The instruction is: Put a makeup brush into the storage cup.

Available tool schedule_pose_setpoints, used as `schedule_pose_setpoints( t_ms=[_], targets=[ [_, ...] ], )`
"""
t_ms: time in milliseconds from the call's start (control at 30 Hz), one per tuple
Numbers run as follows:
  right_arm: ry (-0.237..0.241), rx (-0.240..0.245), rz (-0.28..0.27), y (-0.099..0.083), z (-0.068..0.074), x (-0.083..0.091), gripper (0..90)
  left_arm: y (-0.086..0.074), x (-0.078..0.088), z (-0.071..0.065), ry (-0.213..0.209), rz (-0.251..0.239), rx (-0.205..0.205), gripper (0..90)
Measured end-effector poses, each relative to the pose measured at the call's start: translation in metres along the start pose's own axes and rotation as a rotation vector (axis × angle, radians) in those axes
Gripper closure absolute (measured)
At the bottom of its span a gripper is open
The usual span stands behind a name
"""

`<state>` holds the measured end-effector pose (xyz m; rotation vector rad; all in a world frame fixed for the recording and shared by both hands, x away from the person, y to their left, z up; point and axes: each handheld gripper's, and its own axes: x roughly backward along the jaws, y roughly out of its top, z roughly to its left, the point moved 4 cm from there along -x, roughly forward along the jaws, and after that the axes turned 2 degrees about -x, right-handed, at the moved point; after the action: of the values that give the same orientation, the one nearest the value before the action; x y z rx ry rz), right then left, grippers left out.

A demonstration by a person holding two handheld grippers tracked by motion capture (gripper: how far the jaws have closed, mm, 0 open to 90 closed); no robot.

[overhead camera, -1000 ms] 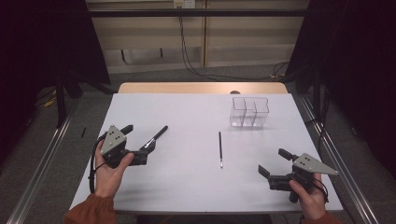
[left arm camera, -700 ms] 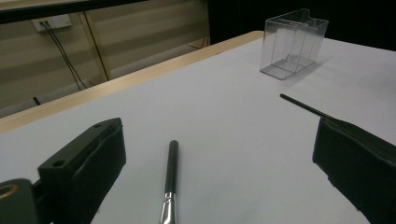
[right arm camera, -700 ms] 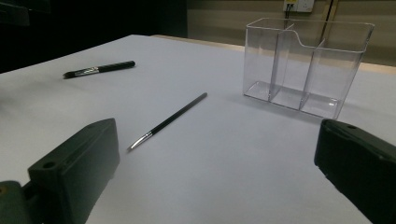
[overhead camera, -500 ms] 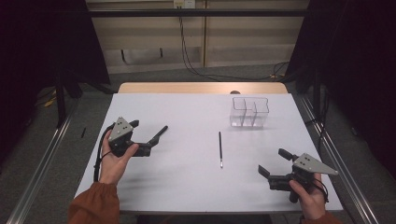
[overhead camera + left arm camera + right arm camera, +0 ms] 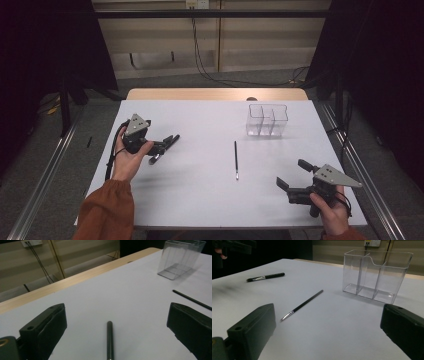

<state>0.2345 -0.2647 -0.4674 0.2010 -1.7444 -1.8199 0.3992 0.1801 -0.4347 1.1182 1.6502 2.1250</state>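
At left on the white desk [image 5: 200, 190], a black pen [image 5: 109, 340] is straddled by the wide-open left claw [image 5: 167, 142]. Near right, the right claw [image 5: 292, 177] is held wide open.

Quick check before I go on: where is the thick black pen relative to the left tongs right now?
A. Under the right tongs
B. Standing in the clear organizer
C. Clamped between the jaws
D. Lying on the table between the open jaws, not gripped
D: in the left gripper view the thick black pen lies flat on the white table between the wide-open jaws of the left tongs, touching neither.
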Motion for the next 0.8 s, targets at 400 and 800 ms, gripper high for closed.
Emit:
schedule_pose_setpoints(
  t_ms=[400,800],
  targets=[
    [0.002,0.002,0.005,0.000,0.000,0.000,0.0,-0.003,-0.015,0.014,-0.014,0.081,0.038,3.6],
    [0.004,0.006,0.006,0.000,0.000,0.000,0.0,0.003,-0.020,0.016,-0.052,0.237,0.003,3.6]
  ],
)
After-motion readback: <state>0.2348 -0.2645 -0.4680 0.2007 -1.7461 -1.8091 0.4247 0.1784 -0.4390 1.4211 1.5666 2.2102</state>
